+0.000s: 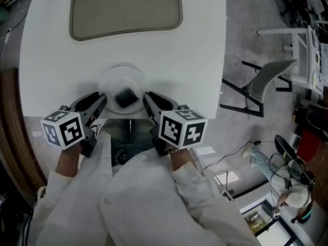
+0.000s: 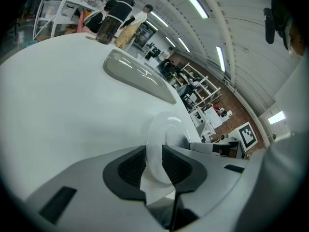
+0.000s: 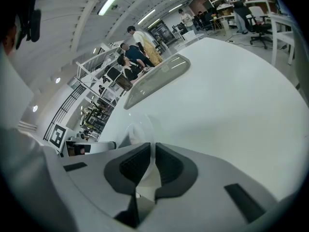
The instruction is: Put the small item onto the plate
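A white plate [image 1: 114, 79] sits at the near edge of the white table [image 1: 61, 60]. A small dark item [image 1: 125, 97] lies on it. My left gripper [image 1: 102, 100] is at the plate's left rim, and in the left gripper view its pads [image 2: 131, 167] close on the plate's rim [image 2: 164, 124]. My right gripper [image 1: 147, 99] is at the right rim. In the right gripper view its jaws [image 3: 152, 161] stand close together with the thin rim of the plate [image 3: 137, 129] pinched between them. The item does not show clearly in either gripper view.
A grey oval mat [image 1: 125, 6] lies further back on the table. The table's near edge runs just under the plate. Off the table to the right stand a grey chair [image 1: 269, 78] and floor clutter. People [image 3: 137, 45] stand far off in the room.
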